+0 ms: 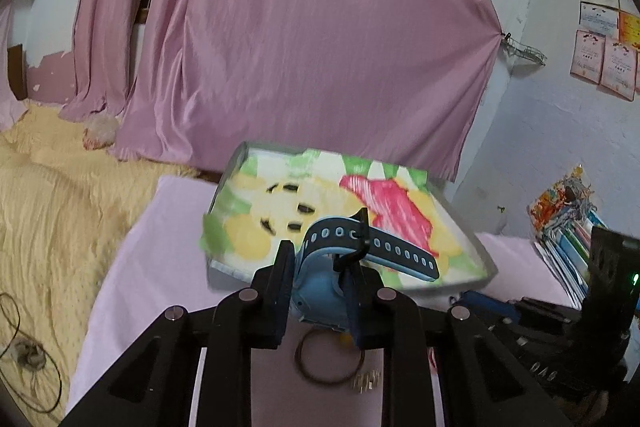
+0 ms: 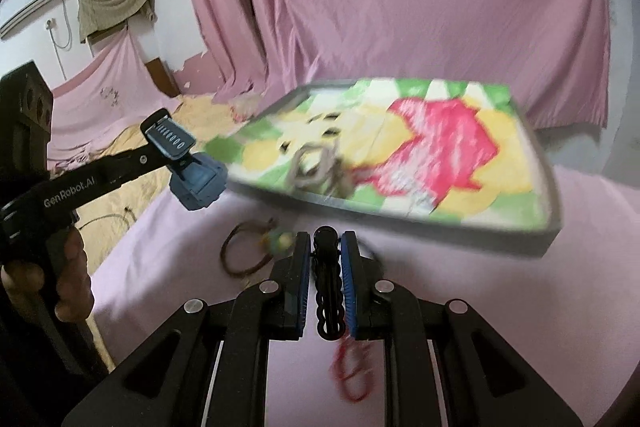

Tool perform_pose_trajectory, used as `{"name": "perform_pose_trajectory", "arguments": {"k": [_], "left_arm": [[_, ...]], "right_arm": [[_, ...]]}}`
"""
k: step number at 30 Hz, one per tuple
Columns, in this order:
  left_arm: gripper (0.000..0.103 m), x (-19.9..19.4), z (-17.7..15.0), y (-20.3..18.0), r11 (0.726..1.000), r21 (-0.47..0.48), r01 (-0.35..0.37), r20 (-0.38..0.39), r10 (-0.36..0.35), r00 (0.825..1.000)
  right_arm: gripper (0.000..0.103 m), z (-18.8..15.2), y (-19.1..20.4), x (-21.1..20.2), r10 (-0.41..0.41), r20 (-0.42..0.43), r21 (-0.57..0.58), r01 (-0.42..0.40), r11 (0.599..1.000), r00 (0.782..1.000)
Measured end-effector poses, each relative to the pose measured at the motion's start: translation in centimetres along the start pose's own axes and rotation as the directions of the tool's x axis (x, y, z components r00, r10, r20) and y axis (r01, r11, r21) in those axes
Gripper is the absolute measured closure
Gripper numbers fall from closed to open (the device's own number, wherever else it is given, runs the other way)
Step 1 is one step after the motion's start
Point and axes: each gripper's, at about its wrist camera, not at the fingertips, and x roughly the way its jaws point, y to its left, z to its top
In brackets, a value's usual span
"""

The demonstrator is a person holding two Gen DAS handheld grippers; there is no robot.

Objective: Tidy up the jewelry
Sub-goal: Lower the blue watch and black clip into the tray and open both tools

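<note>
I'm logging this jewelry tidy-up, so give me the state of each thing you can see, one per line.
Left gripper: shut on the blue watch.
Blue watch: lifted off the cloth, strap sticking out.
Right gripper: shut on the black hair clip.
Black hair clip: held lengthwise between the pads.
Tray: flat on the cloth, some pieces already inside.
Brown bangle: loose on the cloth.
Red cord: loose on the cloth.

Dim, motion-blurred, fisheye-warped edges
</note>
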Motion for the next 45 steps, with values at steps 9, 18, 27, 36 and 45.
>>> {"name": "perform_pose_trajectory", "arguments": {"k": [9,18,27,36,45], "left_arm": [[0.081,4.8,1.8,0.5,0.999,-0.022,-0.043,-0.037,0.043,0.998],[0.08,8.3,1.0,2.0,0.994,-0.054,-0.095,-0.154,0.085,0.984],[0.074,8.7,0.6,2.0,0.995,-0.048,-0.088,-0.176,0.078,0.981],[0.044,7.2,0.1,1.5,0.996,-0.03,-0.086,-0.144,0.081,0.986],[0.004,3.0,-0.7,0.6,0.998,-0.017,-0.066,0.006,0.066,0.998]], "right_arm": [[0.089,5.1,-3.5,3.4,-0.03,0.001,-0.01,0.03,1.0,1.0],[0.089,4.8,-3.7,8.7,0.003,-0.111,-0.039,-0.007,0.999,0.994],[0.089,3.9,-3.5,10.6,0.011,-0.168,-0.046,-0.018,0.999,0.986],[0.081,3.6,-3.3,8.6,-0.03,-0.102,-0.035,0.027,0.999,0.994],[0.037,1.7,-2.8,2.1,-0.078,0.098,0.057,0.073,0.996,0.992]]}}
